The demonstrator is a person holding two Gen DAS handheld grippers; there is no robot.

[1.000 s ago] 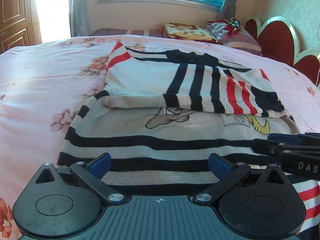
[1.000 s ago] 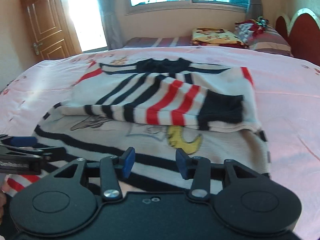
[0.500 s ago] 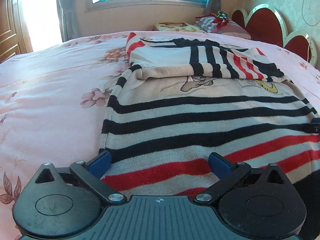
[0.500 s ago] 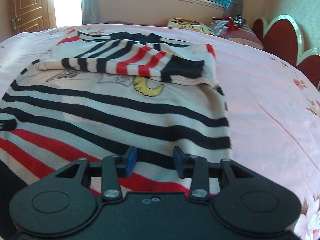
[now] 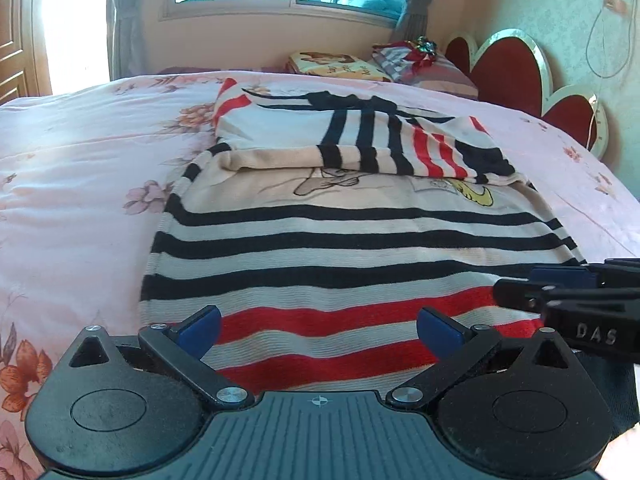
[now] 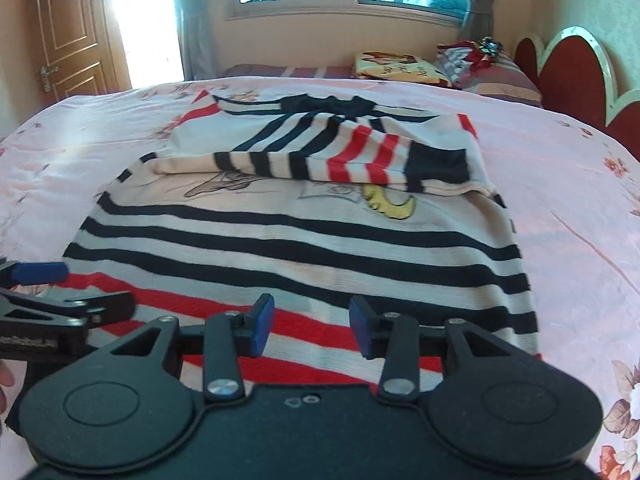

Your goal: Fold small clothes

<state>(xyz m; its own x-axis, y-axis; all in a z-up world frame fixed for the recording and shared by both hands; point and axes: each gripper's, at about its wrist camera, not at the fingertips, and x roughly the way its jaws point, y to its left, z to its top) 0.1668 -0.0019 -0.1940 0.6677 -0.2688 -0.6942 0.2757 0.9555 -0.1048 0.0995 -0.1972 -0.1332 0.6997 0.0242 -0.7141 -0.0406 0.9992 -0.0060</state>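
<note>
While one striped sweater (image 5: 352,240) lies flat on the pink floral bed (image 5: 80,184), its two sleeves folded across the chest, two hand-held grippers hover at its red-striped hem; the left hand-held gripper (image 5: 318,330) stands wide with nothing between its pads (image 5: 200,326), the hem just ahead and under it; the right hand-held gripper (image 6: 310,330) is narrower, its jaws opening, empty, over the hem's right half; two pillows (image 6: 404,65) lie beyond.

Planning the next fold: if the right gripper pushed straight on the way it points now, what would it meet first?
Probably the striped sweater: the right gripper, jaws opening and empty, tilts down toward its red-striped hem. Depth is unclear.
</note>
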